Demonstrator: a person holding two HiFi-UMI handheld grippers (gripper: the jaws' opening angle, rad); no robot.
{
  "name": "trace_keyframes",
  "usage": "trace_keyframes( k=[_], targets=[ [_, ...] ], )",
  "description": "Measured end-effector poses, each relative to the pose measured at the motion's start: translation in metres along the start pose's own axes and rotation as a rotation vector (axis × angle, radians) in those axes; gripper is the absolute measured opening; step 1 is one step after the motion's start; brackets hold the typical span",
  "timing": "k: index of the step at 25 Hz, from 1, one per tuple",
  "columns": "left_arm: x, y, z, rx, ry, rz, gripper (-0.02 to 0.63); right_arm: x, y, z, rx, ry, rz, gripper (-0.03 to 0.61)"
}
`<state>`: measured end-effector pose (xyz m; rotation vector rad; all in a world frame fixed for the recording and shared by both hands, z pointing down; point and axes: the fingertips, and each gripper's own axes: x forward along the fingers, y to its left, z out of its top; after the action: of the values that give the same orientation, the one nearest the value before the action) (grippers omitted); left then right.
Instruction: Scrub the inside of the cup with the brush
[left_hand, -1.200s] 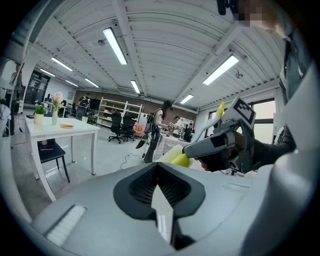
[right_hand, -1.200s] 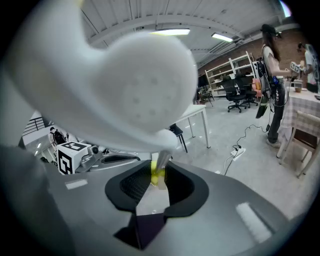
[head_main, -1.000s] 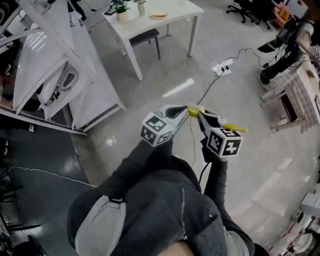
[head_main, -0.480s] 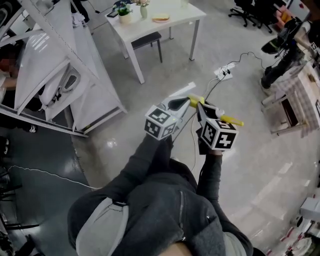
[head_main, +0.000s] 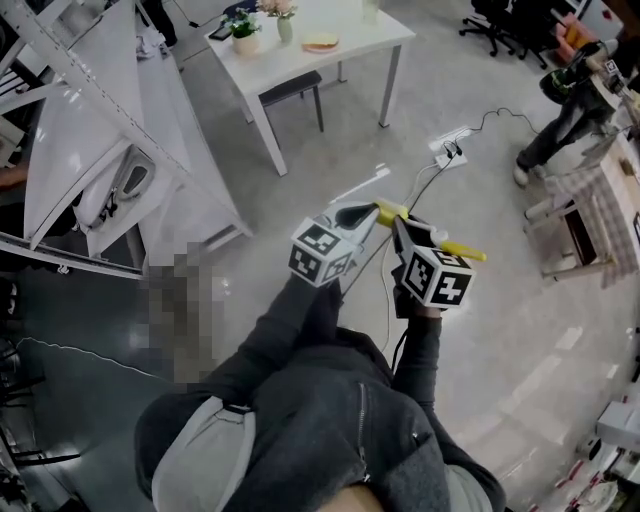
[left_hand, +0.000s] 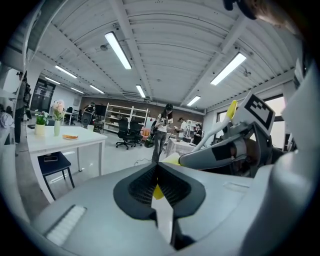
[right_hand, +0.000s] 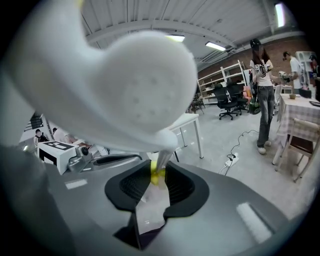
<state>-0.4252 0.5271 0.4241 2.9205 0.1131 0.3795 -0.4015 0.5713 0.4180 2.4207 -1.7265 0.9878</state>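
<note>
I hold both grippers in the air over the floor, tips close together. My right gripper (head_main: 400, 226) (right_hand: 157, 173) is shut on the brush (right_hand: 135, 95): its yellow neck sits between the pads and its white head looms over that camera. In the head view the brush's yellow end (head_main: 466, 252) sticks out to the right above the marker cube. From the left gripper view the brush (left_hand: 216, 131) rises to the right. My left gripper (head_main: 372, 213) (left_hand: 156, 170) is shut, its tip right by the brush's yellow part; a yellow sliver shows in its seam. No cup is in view.
A white table (head_main: 345, 50) with plants and a plate stands far ahead, a black stool (head_main: 290, 75) under it. A power strip (head_main: 448, 152) and cable lie on the floor. White frames (head_main: 120, 150) stand at left. A person (head_main: 560, 120) stands by a checked-cloth table (head_main: 600, 190) at right.
Both grippers have drifted slightly closer together and a little forward, still holding the brush. The person at the right has stepped along the checked table.
</note>
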Motion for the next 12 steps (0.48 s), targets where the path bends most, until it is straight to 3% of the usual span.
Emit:
trace_keyframes(
  k=[12],
  targets=[
    [0.057, 0.095, 0.046, -0.005, 0.001, 0.001, 0.009, 0.091, -0.02, 0.067, -0.007, 0.035, 0.006, 0.091]
  ],
)
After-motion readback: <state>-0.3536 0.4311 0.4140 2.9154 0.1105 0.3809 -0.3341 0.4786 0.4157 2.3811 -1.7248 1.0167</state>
